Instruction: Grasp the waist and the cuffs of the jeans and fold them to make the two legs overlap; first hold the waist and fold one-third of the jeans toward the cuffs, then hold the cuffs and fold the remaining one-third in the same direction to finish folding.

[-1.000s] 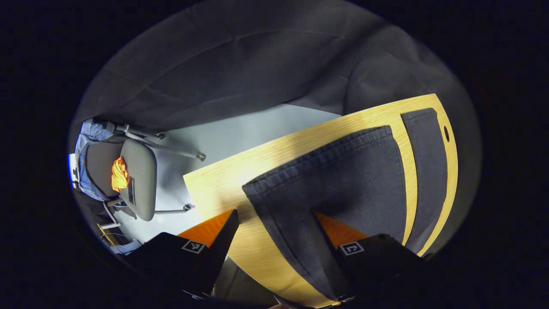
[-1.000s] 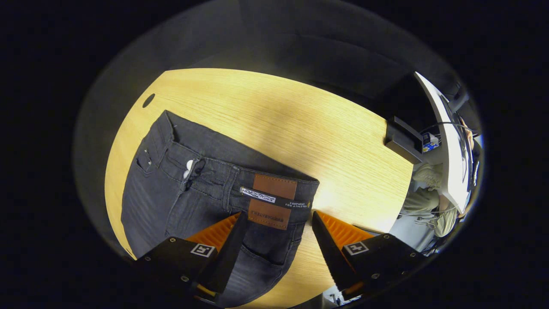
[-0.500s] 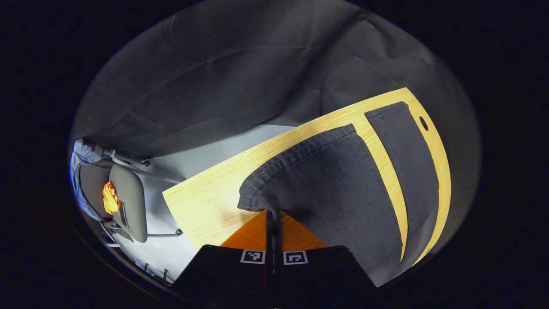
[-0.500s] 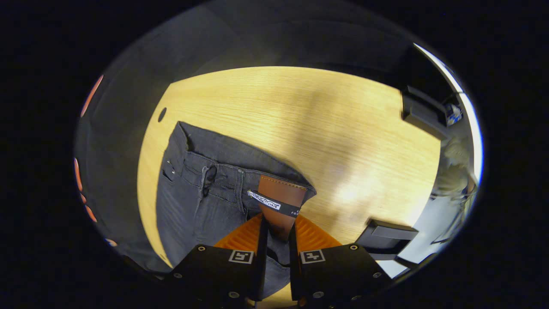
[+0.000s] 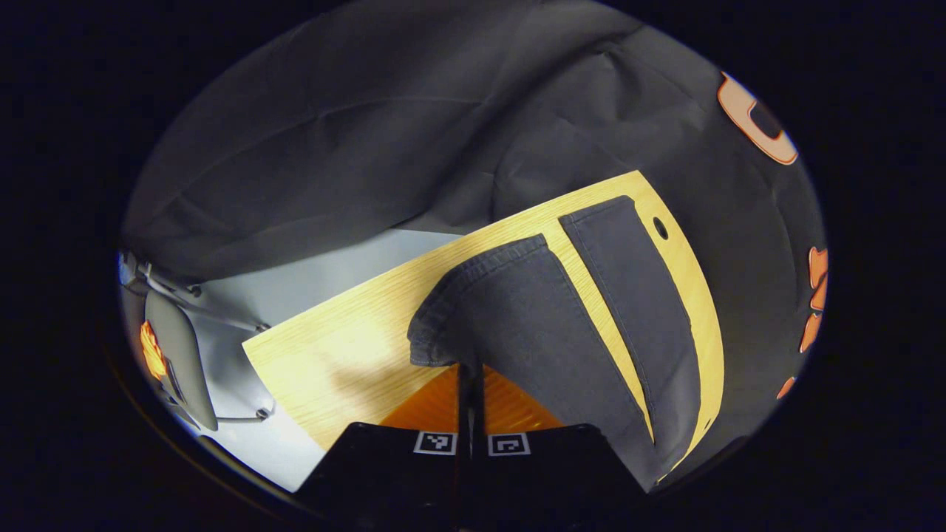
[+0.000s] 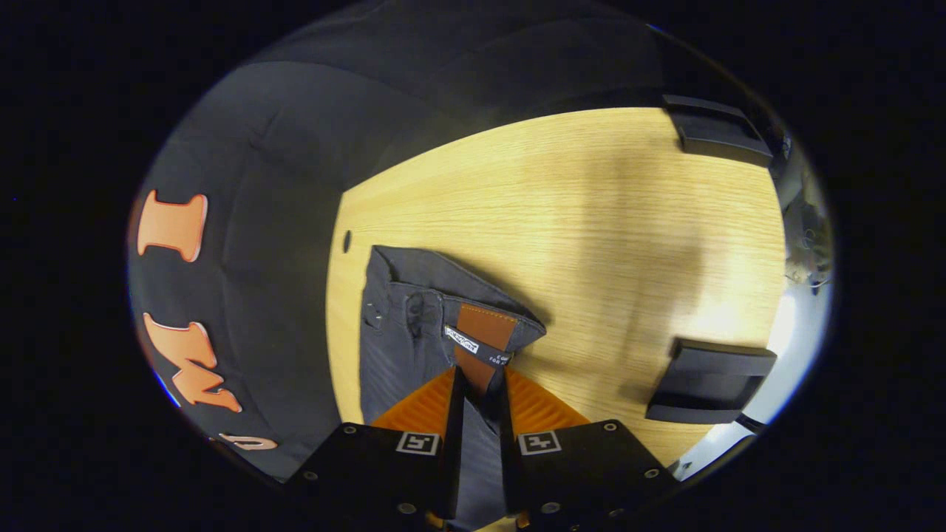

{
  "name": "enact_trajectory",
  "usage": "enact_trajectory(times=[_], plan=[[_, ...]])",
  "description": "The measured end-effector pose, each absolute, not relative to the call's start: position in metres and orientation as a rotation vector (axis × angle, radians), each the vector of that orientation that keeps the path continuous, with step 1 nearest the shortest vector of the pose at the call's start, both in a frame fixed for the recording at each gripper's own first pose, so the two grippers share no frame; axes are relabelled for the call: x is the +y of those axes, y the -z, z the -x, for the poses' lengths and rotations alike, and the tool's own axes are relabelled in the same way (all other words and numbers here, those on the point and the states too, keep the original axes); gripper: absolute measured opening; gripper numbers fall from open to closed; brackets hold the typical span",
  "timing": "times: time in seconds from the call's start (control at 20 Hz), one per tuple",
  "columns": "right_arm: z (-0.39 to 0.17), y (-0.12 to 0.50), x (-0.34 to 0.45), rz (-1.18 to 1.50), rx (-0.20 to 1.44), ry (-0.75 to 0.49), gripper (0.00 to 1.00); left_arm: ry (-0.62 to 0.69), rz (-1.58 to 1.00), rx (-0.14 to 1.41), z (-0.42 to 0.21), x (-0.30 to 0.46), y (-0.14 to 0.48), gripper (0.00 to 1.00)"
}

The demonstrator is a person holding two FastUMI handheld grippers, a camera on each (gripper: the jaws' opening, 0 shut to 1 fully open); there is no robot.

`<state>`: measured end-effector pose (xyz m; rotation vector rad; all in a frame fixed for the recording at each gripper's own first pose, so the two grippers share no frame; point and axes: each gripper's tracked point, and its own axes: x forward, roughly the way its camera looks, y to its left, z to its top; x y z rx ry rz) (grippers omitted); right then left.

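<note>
on the wooden table point(image 5: 347, 355) lie the jeans point(image 5: 532, 318), dark and spread flat, with one leg lifted a bit at its end. the left gripper point(image 5: 471, 380) is pinched tight on the near cuff point(image 5: 436, 347) — both fingers press the cloth, and the cuff bunches up there. the right gripper point(image 6: 479, 384) is pinched on the waist point(image 6: 473, 336), right by the brown patch point(image 6: 484, 332), and that corner of the waist is pulled up off the table.

what could go wrong? the cloth could slip out, because each gripper holds just a small bite at the edge and jeans are heavy. if one hand goes faster than the other, the near leg could twist and land crooked on the far leg point(image 5: 628, 295), so the two legs do not match. the far leg could also get dragged along (it lies loose, nobody holds it).

counting — one pair of jeans, two legs, two grippers, one table, one small hole point(image 6: 346, 241) in the table, two black boxes point(image 6: 709, 377) on the table's far side, one chair point(image 5: 181, 362) on the floor.
</note>
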<state>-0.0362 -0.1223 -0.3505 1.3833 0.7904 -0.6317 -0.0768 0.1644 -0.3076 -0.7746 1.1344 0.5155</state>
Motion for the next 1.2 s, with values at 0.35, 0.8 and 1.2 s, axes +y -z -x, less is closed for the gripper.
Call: enact_trajectory(times=[0.35, 0.8, 1.2], plan=[[0.048, 0.357, -0.120, -1.038, 1.001, 0.707, 0.17, -0.418, 0.612, 1.141, 0.061, 0.160, 0.293, 0.01], [0.037, 0.323, -0.120, -1.214, 0.838, 0.720, 0.09, -0.319, 0.825, 1.008, 0.024, 0.164, 0.255, 0.01], [0.006, 0.278, -0.115, -1.275, 0.735, 0.691, 0.02, -0.214, 0.842, 0.990, -0.033, 0.166, 0.236, 0.01]])
